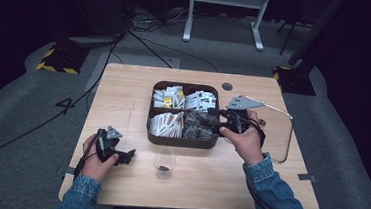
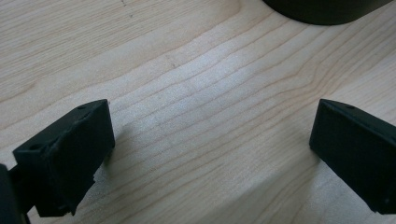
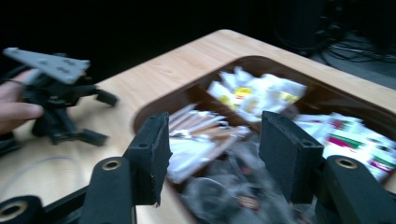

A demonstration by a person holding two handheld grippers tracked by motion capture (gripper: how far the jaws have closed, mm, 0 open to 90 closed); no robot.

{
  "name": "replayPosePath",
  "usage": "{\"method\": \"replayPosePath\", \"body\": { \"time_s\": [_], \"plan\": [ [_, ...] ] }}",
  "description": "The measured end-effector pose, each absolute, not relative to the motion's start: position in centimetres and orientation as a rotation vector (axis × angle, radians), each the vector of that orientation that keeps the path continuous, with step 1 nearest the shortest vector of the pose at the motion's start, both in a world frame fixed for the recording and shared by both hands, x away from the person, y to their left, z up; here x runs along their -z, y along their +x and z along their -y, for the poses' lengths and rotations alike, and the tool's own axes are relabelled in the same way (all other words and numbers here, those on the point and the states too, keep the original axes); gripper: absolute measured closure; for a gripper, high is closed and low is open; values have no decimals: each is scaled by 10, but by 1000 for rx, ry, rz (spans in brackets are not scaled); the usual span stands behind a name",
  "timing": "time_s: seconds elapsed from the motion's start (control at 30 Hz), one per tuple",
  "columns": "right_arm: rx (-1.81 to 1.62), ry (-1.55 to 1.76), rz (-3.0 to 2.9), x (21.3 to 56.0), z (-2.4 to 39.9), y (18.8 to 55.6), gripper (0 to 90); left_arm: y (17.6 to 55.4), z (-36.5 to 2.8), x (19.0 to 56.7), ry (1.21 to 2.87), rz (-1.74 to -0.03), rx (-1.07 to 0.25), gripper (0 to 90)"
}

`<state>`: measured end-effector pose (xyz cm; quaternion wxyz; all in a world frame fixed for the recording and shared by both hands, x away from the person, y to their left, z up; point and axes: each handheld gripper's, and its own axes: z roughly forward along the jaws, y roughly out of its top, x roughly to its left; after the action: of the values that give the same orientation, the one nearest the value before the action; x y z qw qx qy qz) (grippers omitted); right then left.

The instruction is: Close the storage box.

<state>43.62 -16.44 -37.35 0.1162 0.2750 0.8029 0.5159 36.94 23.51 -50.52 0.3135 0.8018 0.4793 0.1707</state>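
A dark brown tray (image 1: 180,141) with four compartments stands mid-table. It holds white and yellow packets (image 1: 169,97), red-and-green printed packets (image 1: 200,100), pale stick sachets (image 1: 166,124) and dark clear wrappers (image 1: 196,128). My right gripper (image 1: 207,121) hovers over the tray's near right compartment. In the right gripper view it (image 3: 215,149) stands open above the sachets and wrappers, with nothing pressed between the pads. My left gripper (image 1: 128,156) rests low at the table's left front. Its jaws (image 2: 212,140) are wide open over bare wood.
A small clear glass (image 1: 164,163) with something dark at its bottom stands in front of the tray. A thin cable loops past the table's right edge (image 1: 289,138). The tray's edge (image 2: 327,11) lies just beyond the left gripper. Dark floor, cables and stands surround the table.
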Motion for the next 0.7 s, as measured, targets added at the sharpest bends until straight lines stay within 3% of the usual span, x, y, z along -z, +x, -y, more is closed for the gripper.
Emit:
{"method": "replayPosePath", "body": {
  "time_s": [0.7],
  "plan": [
    [-1303, 1021, -2231, 380, 228, 469, 375, 369, -235, 505, 2118, -1261, -452, 2]
  ]
}}
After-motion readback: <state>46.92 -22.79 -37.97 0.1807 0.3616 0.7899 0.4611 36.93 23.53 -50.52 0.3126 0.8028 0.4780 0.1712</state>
